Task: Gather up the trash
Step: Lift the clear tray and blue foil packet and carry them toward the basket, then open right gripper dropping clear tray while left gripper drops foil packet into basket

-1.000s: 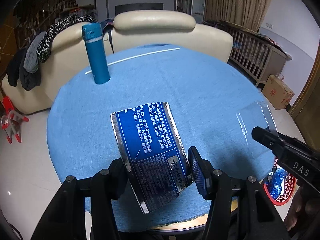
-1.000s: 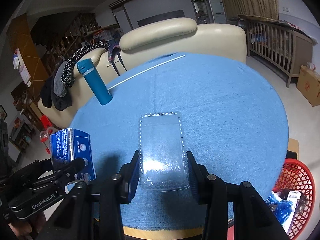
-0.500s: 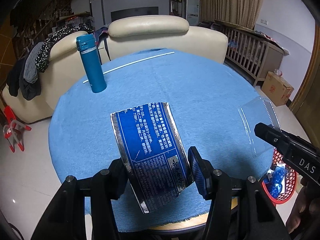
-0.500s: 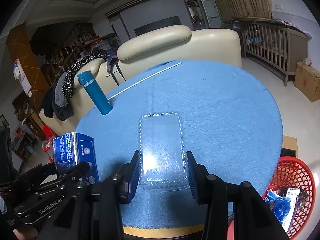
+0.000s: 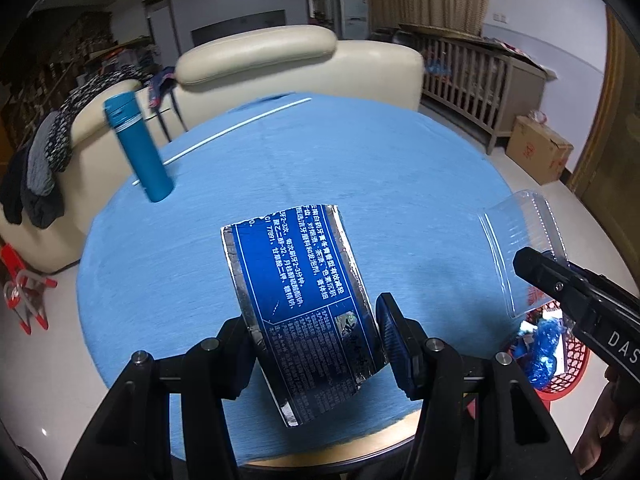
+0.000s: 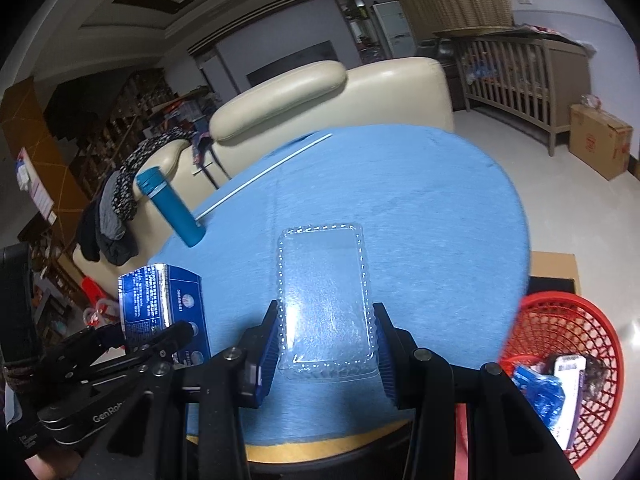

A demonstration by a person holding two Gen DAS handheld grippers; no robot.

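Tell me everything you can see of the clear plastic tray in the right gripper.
The clear plastic tray is a thin, see-through rectangular shell with a beaded rim and rounded corners, apparently empty. The right gripper clamps its long sides between blue pads, holding it above the blue tablecloth, its far end sticking out forward. Nothing else touches it.

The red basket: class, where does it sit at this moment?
The red basket sits low at the right of the right wrist view, on the floor beside the round blue table, already holding blue trash.
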